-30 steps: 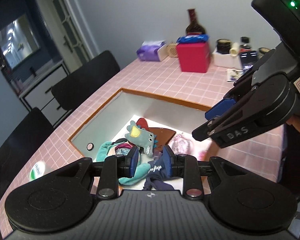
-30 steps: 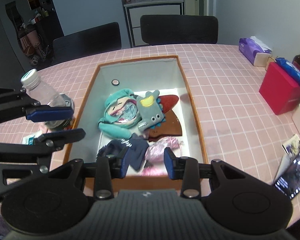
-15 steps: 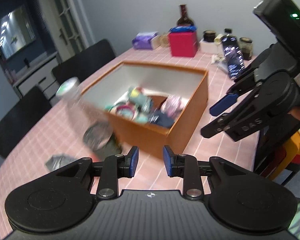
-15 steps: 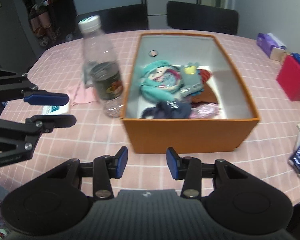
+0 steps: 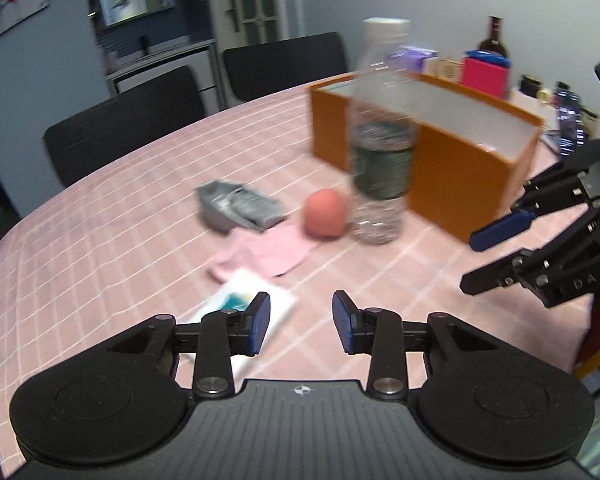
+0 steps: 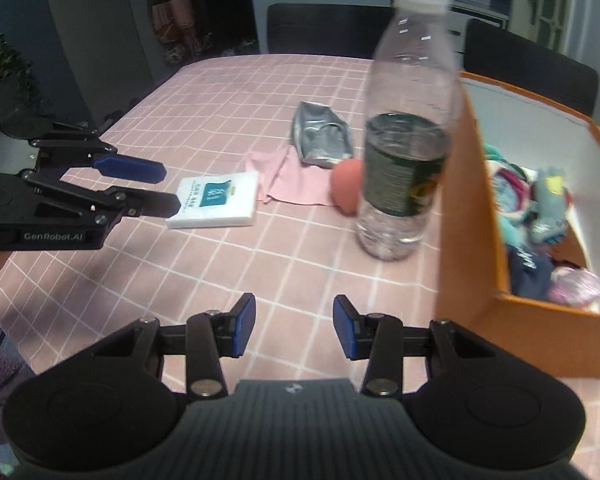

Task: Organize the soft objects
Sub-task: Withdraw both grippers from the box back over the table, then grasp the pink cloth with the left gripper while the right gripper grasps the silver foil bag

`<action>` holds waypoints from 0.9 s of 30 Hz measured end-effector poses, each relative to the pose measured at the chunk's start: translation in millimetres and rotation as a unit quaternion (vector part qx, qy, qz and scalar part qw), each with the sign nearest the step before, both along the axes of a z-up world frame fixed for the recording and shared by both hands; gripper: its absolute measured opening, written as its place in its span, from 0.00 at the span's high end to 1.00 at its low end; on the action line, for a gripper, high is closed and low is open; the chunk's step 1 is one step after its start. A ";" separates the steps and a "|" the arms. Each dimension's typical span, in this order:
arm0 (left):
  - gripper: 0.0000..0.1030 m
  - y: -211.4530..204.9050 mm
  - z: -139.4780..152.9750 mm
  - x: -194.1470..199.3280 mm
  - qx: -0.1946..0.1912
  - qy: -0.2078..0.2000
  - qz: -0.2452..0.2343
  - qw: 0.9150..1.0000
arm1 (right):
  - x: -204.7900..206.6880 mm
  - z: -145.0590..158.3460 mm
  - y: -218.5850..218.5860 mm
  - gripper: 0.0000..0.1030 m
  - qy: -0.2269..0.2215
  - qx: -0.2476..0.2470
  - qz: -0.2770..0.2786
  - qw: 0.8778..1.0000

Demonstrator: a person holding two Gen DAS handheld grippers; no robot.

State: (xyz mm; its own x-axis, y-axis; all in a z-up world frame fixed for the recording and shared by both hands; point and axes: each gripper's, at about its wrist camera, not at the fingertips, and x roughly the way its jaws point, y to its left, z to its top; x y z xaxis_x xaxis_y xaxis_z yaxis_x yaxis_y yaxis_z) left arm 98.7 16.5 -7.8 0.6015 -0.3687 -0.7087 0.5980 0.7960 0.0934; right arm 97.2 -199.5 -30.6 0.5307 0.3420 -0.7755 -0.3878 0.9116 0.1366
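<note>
**Both grippers hang empty above the table, loose soft items still out**

The left gripper (image 6: 172,190) hovers over the white packet (image 6: 216,200), jaws parted and holding nothing. Next lie the pink cloth (image 6: 296,184), a silver pouch (image 6: 320,136) and what looks like a soft peach ball (image 6: 346,190), probably awaiting collection. The water bottle (image 6: 408,128) stands beside the orange box (image 6: 464,216), which already holds plush toys (image 6: 540,204). The right gripper (image 6: 294,328) waits empty, jaws apart, above the pink checked table (image 6: 140,280); dark chairs (image 6: 328,28) ring it.
</note>
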 end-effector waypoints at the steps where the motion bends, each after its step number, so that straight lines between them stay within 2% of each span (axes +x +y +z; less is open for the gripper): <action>1: 0.58 4.5 -2.6 4.8 -0.001 0.000 0.001 1.000 | 6.5 -5.0 6.1 0.58 -0.001 -0.003 0.003 1.000; 4: 0.41 14.5 -10.1 19.7 -0.004 0.000 -0.004 1.000 | 22.5 -16.5 25.5 0.59 -0.014 -0.022 0.016 1.000; 9: 0.40 9.4 -26.9 52.4 -0.002 0.014 -0.011 1.000 | 50.1 -30.8 44.4 0.59 -0.005 -0.027 0.034 0.999; 12: 0.29 0.4 -36.9 73.4 0.007 0.022 -0.016 1.000 | 67.6 -32.2 55.6 0.59 -0.011 -0.045 0.046 0.998; 19: 0.25 -9.6 -58.5 126.1 0.003 0.077 0.010 0.997 | 94.6 -34.4 74.9 0.60 -0.025 -0.103 0.083 0.991; 25: 0.25 -17.3 -73.9 146.7 -0.014 0.106 0.014 0.994 | 106.1 -43.9 75.7 0.61 -0.022 -0.110 0.090 0.990; 26: 0.26 -19.9 -74.2 146.8 -0.014 0.105 0.017 0.994 | 106.8 -42.6 74.9 0.61 -0.020 -0.109 0.090 0.990; 27: 0.37 -21.9 -74.5 145.4 -0.011 0.100 0.019 0.995 | 108.5 -43.5 74.8 0.61 -0.019 -0.108 0.089 0.990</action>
State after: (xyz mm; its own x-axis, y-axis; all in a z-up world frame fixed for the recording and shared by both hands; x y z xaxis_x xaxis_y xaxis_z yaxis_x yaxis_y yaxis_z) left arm 244.0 -5.4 -82.3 0.4633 -0.3649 -0.8076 0.5732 0.8184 -0.0410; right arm 205.7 -124.7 -74.1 0.5072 0.2605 -0.8215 -0.5464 0.8344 -0.0727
